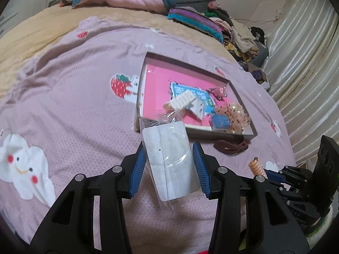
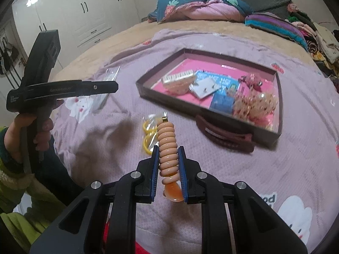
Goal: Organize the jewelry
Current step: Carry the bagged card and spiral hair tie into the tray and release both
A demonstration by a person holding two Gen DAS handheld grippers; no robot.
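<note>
The left tongs (image 1: 169, 167) pinch a clear plastic packet (image 1: 169, 160) holding a white card, its 2 blue pads (image 1: 137, 169) pressed against the packet's long edges. The packet stands tilted between them, its upper end leaning toward the tray (image 1: 243, 134) that lies just ahead of these tongs on the bed (image 1: 74, 105), which is covered by a pink blanket with strawberry and cloud prints.

The right tongs (image 2: 168, 165) pinch a peach spiral hair tie (image 2: 167, 148), which stands nearly upright between the blue pads (image 2: 182, 167), a small gold clasp at its top and a glossy orange end hanging below. In the left wrist view this hair tie (image 1: 256, 167) and the right tongs (image 1: 273, 174) appear low to the right of the left tongs.

Ahead and to the right of the right tongs sits the dark-walled tray (image 2: 182, 51) with a pink floor. Inside it lie a cream toothed hair clip (image 2: 178, 77), blue printed cards (image 2: 222, 93), a small white card with earrings (image 2: 204, 90), a pink bow-like piece (image 2: 251, 80) and a sequined peach scrunchie (image 2: 256, 103). A dark maroon hair clip (image 2: 224, 136) lies on the blanket against the tray's near wall. Just beyond the right tongs, to the left of the hair tie, a packet of yellow rings (image 2: 148, 134) lies on the blanket. The left tongs (image 2: 106, 87) show at far left, gripped by a hand (image 2: 31, 133).
</note>
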